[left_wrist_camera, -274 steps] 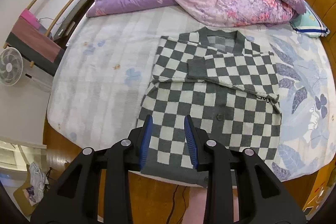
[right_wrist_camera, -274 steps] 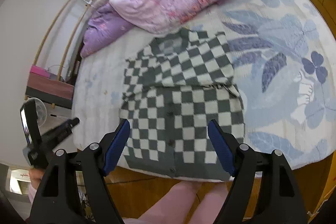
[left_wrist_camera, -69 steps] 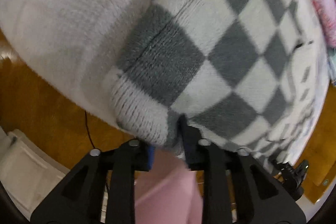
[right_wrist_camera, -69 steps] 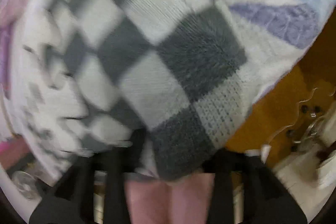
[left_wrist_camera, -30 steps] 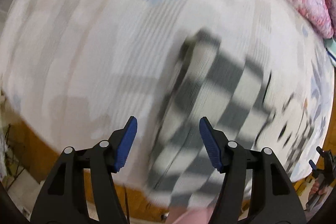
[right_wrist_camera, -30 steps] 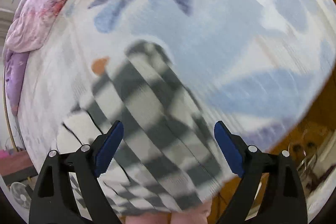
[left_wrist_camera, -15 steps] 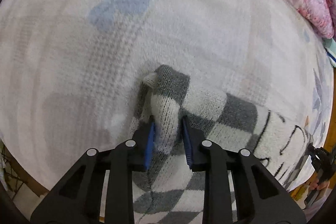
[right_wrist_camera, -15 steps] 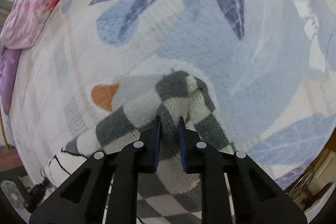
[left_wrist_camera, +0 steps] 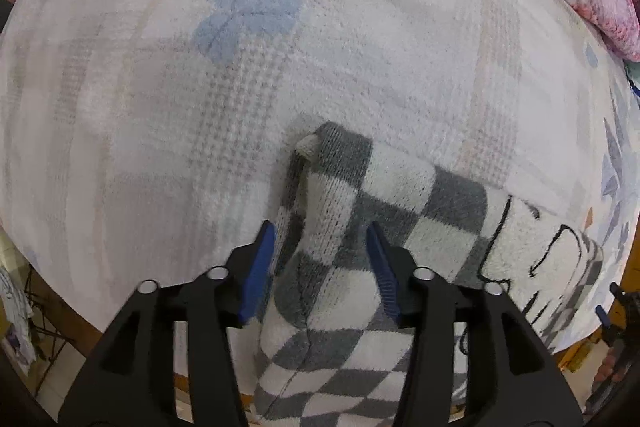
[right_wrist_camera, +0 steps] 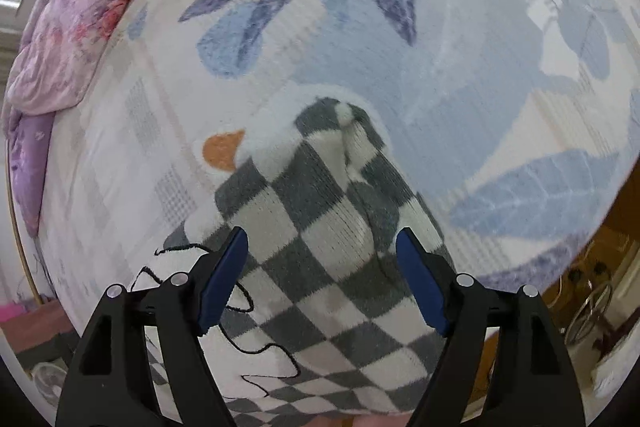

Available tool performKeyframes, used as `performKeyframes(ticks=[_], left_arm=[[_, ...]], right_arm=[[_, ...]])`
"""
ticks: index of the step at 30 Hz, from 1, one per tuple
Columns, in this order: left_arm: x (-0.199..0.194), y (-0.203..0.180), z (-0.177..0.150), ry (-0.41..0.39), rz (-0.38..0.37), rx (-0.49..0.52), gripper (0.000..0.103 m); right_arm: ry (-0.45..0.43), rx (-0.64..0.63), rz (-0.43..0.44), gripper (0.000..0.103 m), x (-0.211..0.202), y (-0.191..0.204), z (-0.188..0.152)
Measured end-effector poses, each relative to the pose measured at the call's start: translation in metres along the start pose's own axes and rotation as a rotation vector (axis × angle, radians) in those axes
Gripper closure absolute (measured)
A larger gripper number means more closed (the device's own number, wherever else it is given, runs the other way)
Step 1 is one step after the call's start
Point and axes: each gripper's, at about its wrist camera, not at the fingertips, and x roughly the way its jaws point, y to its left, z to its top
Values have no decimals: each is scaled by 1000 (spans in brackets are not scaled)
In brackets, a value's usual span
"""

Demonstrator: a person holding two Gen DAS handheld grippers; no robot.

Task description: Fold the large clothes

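The grey-and-white checkered sweater (left_wrist_camera: pixel 400 195) lies folded on the bed, and its far corners rest on the sheet. In the left wrist view my left gripper (left_wrist_camera: pixel 320 229) points down over the sweater's left corner. Its jaws are opening, with the knit fold between the blue pads but not pinched. In the right wrist view the sweater's right corner (right_wrist_camera: pixel 320 187) bulges up between the pads of my right gripper (right_wrist_camera: pixel 321 233). Those jaws are also opening and stand wide, clear of the fabric. Black line drawing shows on the sweater's white inner side.
The bed sheet (left_wrist_camera: pixel 280 47) is pale with blue flowers, and shows large blue leaves (right_wrist_camera: pixel 400 67) on the right side. A pink-purple quilt (right_wrist_camera: pixel 80 7) is heaped at the head of the bed. The bed's edge and wooden floor (right_wrist_camera: pixel 600 247) are close by at the near side.
Half a second ago both grippers were shut on the sweater's corners. Now both sets of jaws have spread apart and the corners lie released on the bed.
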Motion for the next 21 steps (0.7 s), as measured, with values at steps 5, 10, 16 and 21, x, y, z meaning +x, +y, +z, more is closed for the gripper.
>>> performKeyframes(ticks=[5, 10, 16, 21], left_arm=[[2, -13, 31, 19, 6, 5, 33], [22, -31, 49, 15, 37, 28, 29], [36, -39, 59, 39, 82, 12, 30], [47, -40, 67, 79, 83, -47, 47]], right_arm=[[15, 31, -8, 24, 10, 7, 17], [69, 24, -37, 21, 39, 18, 45], [165, -27, -59, 20, 70, 31, 59], [208, -60, -77, 13, 89, 35, 65]])
